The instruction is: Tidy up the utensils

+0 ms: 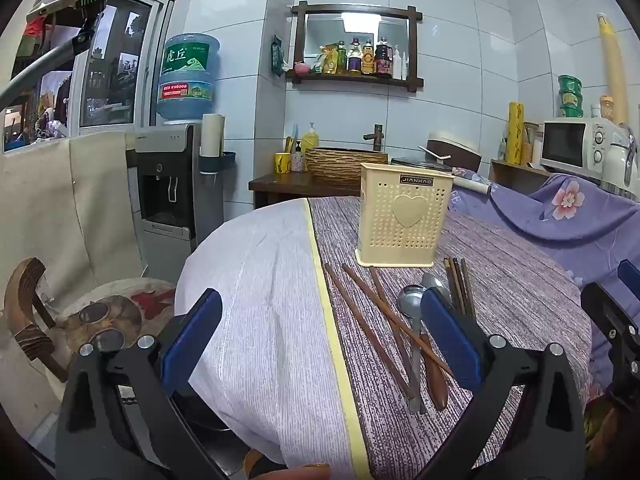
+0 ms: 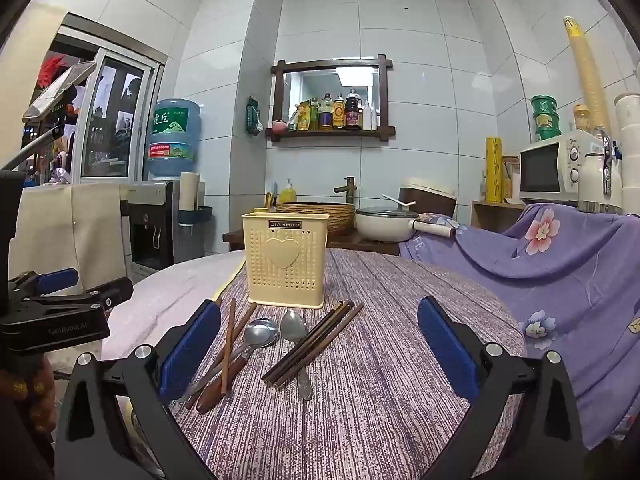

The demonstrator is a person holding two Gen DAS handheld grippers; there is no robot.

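A cream perforated utensil holder (image 2: 285, 261) with a heart on its front stands upright on the round table (image 2: 380, 380); it also shows as the holder (image 1: 402, 220) in the left wrist view. In front of it lie loose utensils: brown chopsticks (image 2: 229, 350), a wooden-handled steel spoon (image 2: 256, 336), an all-steel spoon (image 2: 294, 334) and a bundle of dark chopsticks (image 2: 316, 346). My right gripper (image 2: 318, 344) is open above them, nothing between its pads. My left gripper (image 1: 320, 336) is open too, left of the chopsticks (image 1: 360, 320) and spoon (image 1: 412, 304).
The table carries a purple striped cloth and a white cloth (image 1: 260, 300) on its left half. A purple floral sheet (image 2: 568, 280) drapes the right side. Behind are a water dispenser (image 1: 172, 184), a basin (image 2: 320, 212), a pan (image 2: 384, 222) and a microwave (image 2: 556, 172). A wooden chair (image 1: 32, 316) stands at left.
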